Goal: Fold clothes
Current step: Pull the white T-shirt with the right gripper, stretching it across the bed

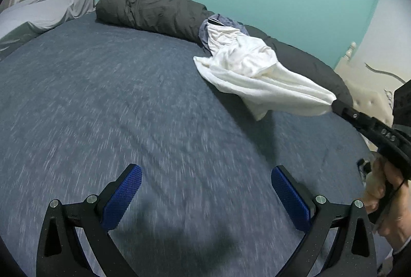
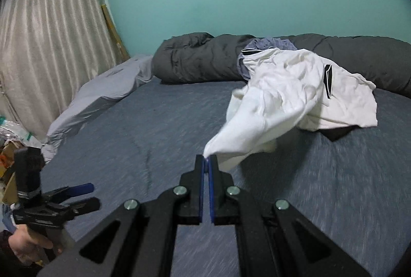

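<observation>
A white garment [image 1: 254, 71] [image 2: 290, 99] with a black trim mark is stretched out above the blue bed sheet [image 1: 128, 102] [image 2: 154, 128]. My right gripper [image 2: 206, 161] [image 1: 334, 103] is shut on one corner of it and holds that corner off the bed; the rest trails back toward a blue-grey garment [image 1: 226, 22] [image 2: 269, 44] at the rolled duvet. My left gripper [image 1: 206, 189] [image 2: 87, 193] hovers open over bare sheet, well left of the white garment, with nothing between its blue pads [image 1: 123, 200].
A dark grey rolled duvet [image 1: 149, 7] [image 2: 200, 61] runs along the far side of the bed by the teal wall. Grey pillows [image 1: 43, 12] [image 2: 102, 94] lie at the left. Curtains [image 2: 51, 28] hang beyond. A cream headboard [image 1: 364, 94] stands at the right. A hand [image 1: 385, 189] holds the right gripper.
</observation>
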A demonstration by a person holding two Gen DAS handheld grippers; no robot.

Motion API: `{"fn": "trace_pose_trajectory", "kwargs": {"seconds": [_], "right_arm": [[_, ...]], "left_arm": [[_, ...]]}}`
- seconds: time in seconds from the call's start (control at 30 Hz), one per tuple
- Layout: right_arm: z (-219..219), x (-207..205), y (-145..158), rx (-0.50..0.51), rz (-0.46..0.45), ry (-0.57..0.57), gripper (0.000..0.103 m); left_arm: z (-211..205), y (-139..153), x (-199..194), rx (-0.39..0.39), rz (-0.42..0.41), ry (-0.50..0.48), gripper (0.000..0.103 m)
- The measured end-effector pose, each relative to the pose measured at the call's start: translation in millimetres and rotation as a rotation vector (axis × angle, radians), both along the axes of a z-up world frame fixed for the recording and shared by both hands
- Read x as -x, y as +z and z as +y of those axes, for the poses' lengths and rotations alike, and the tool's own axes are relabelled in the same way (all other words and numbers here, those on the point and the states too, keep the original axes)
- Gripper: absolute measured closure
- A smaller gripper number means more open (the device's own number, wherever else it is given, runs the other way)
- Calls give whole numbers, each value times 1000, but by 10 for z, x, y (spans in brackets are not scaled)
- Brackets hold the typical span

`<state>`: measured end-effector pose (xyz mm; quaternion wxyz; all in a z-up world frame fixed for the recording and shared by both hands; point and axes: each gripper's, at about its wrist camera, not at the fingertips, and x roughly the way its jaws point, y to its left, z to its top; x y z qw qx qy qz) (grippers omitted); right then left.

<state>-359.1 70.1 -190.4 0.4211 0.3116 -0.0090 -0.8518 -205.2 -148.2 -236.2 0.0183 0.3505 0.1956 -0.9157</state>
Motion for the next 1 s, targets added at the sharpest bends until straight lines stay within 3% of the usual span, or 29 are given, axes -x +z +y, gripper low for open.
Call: {"fn": "trace_pose_trajectory", "kwargs": {"seconds": [0.2,0.33,0.7,0.77,0.83,0.9,1.0], "right_arm": [[159,-759,220,15,-11,31,100],[278,-1192,86,28,-66,62,100],[544,-1180,-458,-65,-198,14,97],[580,-1126,-500,-66,-196,-11,90],[634,-1023,-554,-78,-195,-73,54],[649,-874,-611,-74,-220,-137,45],[598,-575,-753,-84,-279,-218,41]], "left_arm": [[124,-69,-529,-41,-7,2,0],[143,-203,-757,-57,-16,25,0],[121,-609,-721,-59,-65,30,0],[126,-638,-679,-58,-74,22,0],[138,-654,-643,-57,-77,17,0],[150,-661,-614,-45,-73,13,0],[146,-703,-555,-32,-75,17,0]]}}
